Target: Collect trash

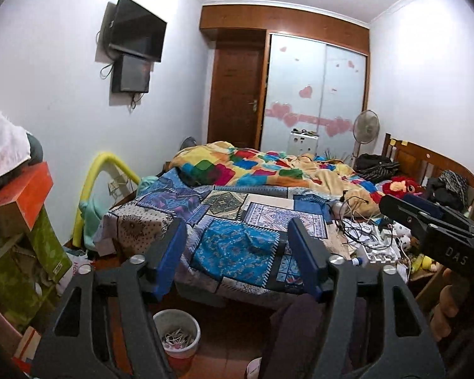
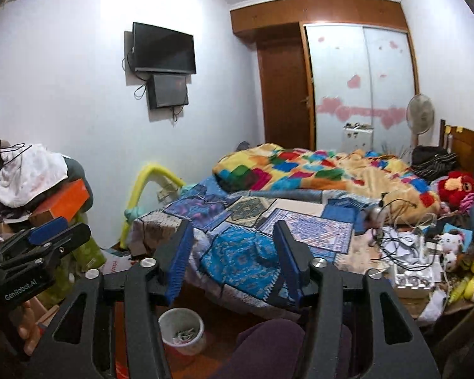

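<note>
My left gripper (image 1: 236,224) stands open over the foot of the bed, with nothing between its blue pads. My right gripper (image 2: 233,224) is open too and holds nothing; it also shows at the right edge of the left wrist view (image 1: 426,218). A white waste bin (image 1: 193,342) (image 2: 168,327) with paper scraps inside sits on the floor below both grippers, at the foot of the bed. On the bed's right side lies a tangle of cables and white paper scraps (image 1: 369,237) (image 2: 407,246).
The bed (image 1: 237,208) carries a patchwork cover and a colourful quilt (image 2: 300,170). Stacked boxes and clothes (image 1: 19,205) crowd the left. Plush toys (image 2: 455,183) lie by the wooden headboard. A fan (image 1: 366,126), a wardrobe and a door stand at the far end.
</note>
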